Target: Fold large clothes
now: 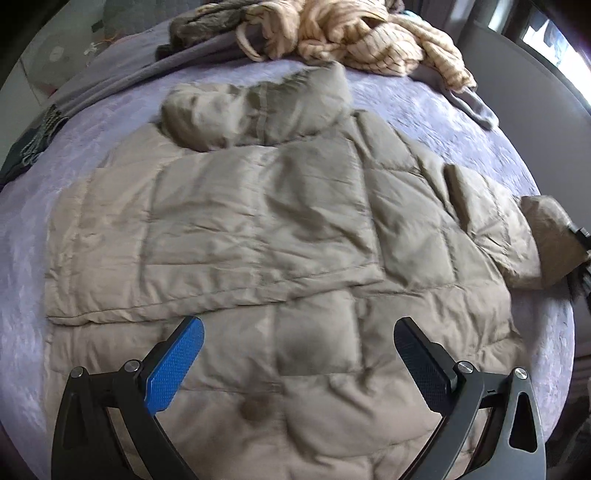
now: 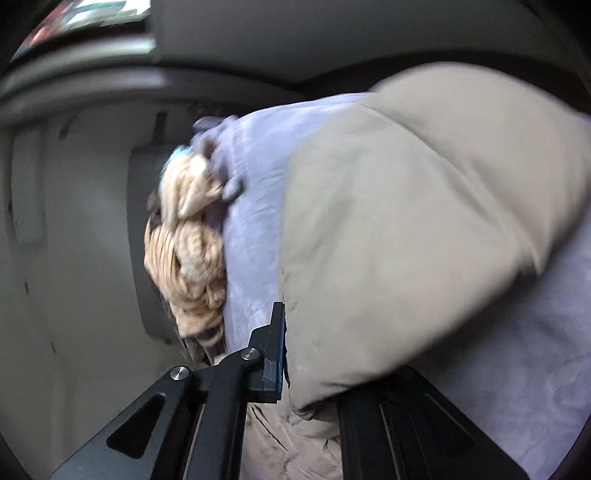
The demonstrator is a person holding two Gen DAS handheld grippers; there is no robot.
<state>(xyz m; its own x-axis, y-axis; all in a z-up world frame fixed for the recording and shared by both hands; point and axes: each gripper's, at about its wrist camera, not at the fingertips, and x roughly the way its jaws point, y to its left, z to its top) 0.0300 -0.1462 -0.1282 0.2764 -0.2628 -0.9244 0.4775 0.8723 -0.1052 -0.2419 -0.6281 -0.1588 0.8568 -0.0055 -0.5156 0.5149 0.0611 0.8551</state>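
Note:
A beige quilted puffer jacket (image 1: 280,236) lies spread on a lavender bed cover (image 1: 443,110), hood at the far end, one sleeve folded across its body. My left gripper (image 1: 299,332) is open and empty, hovering over the jacket's lower part. The jacket's right sleeve (image 1: 550,236) is lifted at the right edge, held by my right gripper (image 1: 581,251). In the right wrist view my right gripper (image 2: 295,339) is shut on that sleeve (image 2: 406,229), which bulges over the fingers and hides the right one.
A cream striped garment (image 1: 351,33) and a grey garment (image 1: 207,55) lie bunched at the far end of the bed; the cream garment also shows in the right wrist view (image 2: 188,251). A dark item (image 1: 33,144) sits at the left edge. A window is at upper right.

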